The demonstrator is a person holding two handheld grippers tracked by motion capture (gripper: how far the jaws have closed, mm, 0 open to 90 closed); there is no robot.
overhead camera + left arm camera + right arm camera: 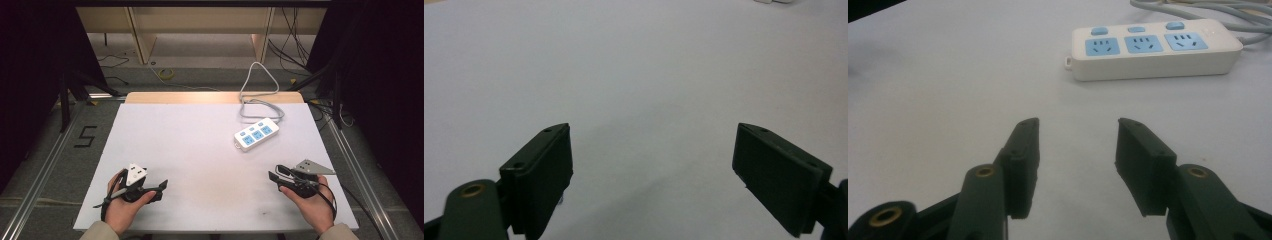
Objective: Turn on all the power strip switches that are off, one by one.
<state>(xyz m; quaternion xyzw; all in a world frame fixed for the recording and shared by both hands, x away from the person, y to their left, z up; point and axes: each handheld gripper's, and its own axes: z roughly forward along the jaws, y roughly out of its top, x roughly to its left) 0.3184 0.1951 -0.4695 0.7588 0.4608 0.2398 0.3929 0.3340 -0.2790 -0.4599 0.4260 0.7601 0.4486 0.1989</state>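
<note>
A white power strip (256,133) with three blue sockets and blue switches lies at the table's back right, and its grey cable (257,95) runs off the far edge. In the right gripper view the power strip (1153,50) sits ahead of the jaws, slightly to the right, and well apart from them. My right gripper (275,174) (1078,137) rests low at the front right, open, with nothing between its jaws. My left gripper (161,188) (651,150) sits at the front left, open wide over the bare white tabletop (634,75).
The white table (200,150) has a wooden strip along its far edge. Metal frame rails (45,165) run along both sides. A black "5" mark (86,136) is on the floor at the left. Cables and wooden furniture legs lie beyond the table.
</note>
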